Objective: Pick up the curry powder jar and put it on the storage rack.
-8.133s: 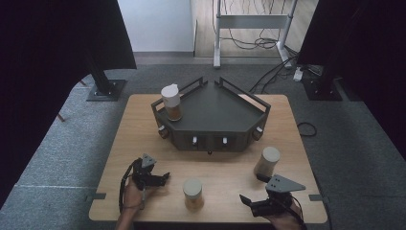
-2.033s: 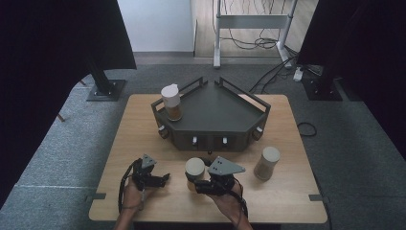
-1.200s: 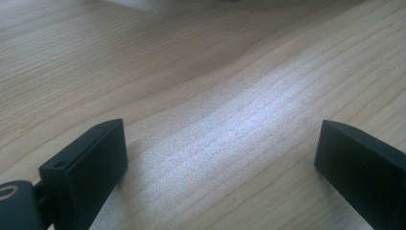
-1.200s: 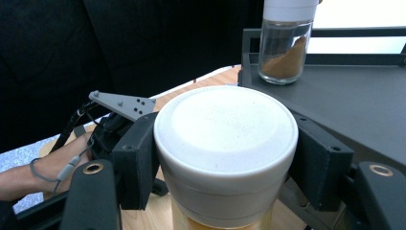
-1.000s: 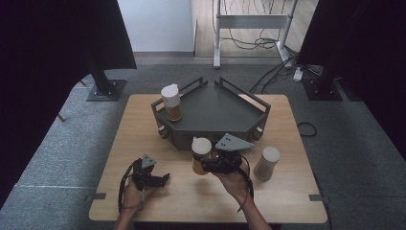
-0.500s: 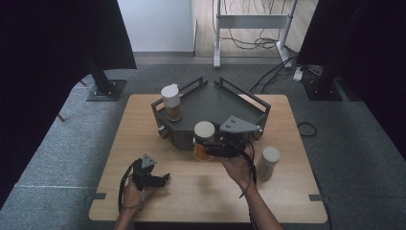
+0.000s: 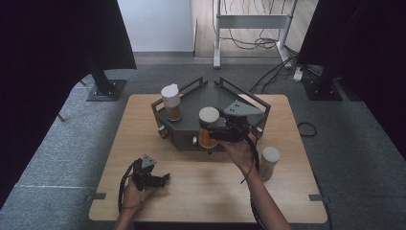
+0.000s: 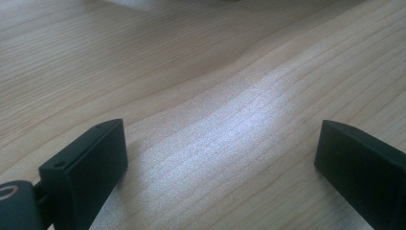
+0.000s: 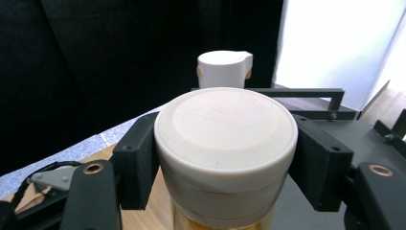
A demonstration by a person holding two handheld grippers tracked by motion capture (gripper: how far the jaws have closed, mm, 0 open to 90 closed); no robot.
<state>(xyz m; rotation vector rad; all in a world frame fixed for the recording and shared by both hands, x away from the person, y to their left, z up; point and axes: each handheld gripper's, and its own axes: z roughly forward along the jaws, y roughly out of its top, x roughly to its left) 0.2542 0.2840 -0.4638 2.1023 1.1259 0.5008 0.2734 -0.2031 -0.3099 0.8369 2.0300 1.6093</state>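
A light wooden table (image 7: 143, 124) stands on grey carpet, dark curtains at both sides. The right gripper (image 7: 215, 130) clamps a white-lidded jar of amber contents (image 7: 208, 127) above the front edge of the black railed tray (image 7: 191, 103); faint embossed writing on its lid is unreadable. The left gripper (image 7: 163, 178) rests near the table's front edge, jaws apart and empty. Bare wood lies between them.

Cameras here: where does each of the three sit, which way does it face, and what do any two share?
High view: above the person's side, looking forward and down on the table; both forearms, left claw, right claw.
Left gripper view: on the left claw, facing bare tabletop; jaws apart.
Right gripper view: on the right claw, facing the tray; jaws clamp a jar.
Shared: high and right gripper views both show that jar and the tray's jar.
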